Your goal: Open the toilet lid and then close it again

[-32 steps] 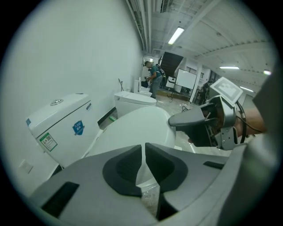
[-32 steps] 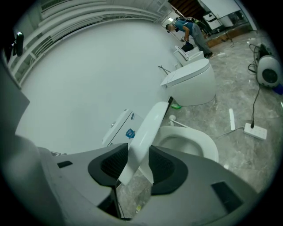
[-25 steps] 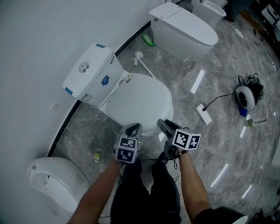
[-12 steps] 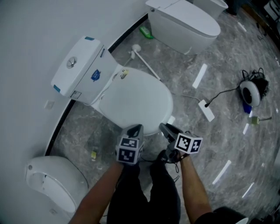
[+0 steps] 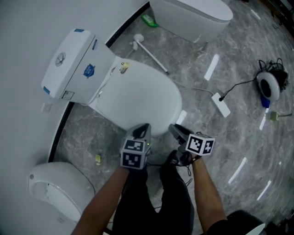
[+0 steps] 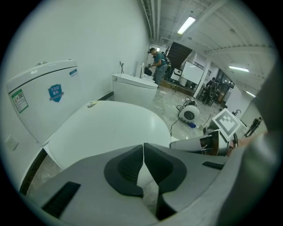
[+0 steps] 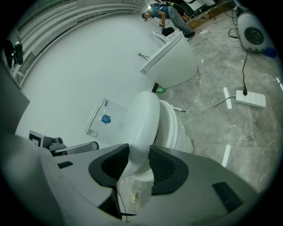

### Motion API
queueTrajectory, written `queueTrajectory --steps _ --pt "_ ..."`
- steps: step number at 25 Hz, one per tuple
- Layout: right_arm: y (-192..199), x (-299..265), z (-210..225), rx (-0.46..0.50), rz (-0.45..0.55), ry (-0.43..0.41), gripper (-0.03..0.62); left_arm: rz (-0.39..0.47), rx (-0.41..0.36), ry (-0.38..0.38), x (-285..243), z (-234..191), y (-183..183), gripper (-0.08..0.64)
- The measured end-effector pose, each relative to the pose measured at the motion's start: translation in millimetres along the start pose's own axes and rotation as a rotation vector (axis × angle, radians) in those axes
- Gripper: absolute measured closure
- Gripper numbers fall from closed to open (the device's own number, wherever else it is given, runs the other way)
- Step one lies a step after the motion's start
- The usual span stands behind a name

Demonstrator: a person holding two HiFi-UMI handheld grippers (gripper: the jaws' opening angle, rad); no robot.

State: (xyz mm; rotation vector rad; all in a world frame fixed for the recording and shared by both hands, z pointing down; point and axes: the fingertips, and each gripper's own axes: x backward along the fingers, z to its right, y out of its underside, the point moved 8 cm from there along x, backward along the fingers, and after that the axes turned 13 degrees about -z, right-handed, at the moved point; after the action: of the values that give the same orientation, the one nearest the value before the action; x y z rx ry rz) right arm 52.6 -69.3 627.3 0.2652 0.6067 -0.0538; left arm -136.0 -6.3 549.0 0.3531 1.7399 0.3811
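A white toilet stands against the wall with its lid down and its tank behind. My left gripper hovers at the lid's front edge, shut and holding nothing. In the left gripper view its pads meet, with the lid just beyond them. My right gripper is beside the front right of the rim. Its jaws are closing, and the lid's front edge shows in the gap between them. I cannot see the pads pressing on it.
A toilet brush lies on the marble floor behind the toilet, near a green bottle. More toilets stand at the top and bottom left. A power strip and a round device lie to the right.
Both grippers have come down and closer to the lid's front edge. The toilet now sits lower and larger under my view. The lid has stayed down.
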Motion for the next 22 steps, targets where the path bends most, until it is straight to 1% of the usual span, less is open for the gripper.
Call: queueTrajectory --steps 4,9,18,20,22 --pt "3.6 -9.6 16.4 -0.013 0.004 0.009 0.448 -0.006 -0.006 0.001 -12.7 1.8 3.9 0.552" --pt "9.0 -19.1 34.3 -0.045 0.01 -0.008 0.449 -0.01 -0.003 0.0 -25.0 7.8 11.0 0.552" --pt "9.0 -26.5 47.4 -0.051 -0.006 -0.024 0.457 -0.004 0.009 -0.022 -34.1 12.6 16.0 0.552" --pt "7.3 -25.6 46.8 -0.044 -0.018 -0.005 0.459 -0.006 0.014 -0.029 -33.4 14.6 16.8 0.552" --pt "4.7 -23.5 45.4 -0.033 -0.028 0.031 0.485 -0.006 0.02 -0.036 -31.2 16.8 17.2 0.552"
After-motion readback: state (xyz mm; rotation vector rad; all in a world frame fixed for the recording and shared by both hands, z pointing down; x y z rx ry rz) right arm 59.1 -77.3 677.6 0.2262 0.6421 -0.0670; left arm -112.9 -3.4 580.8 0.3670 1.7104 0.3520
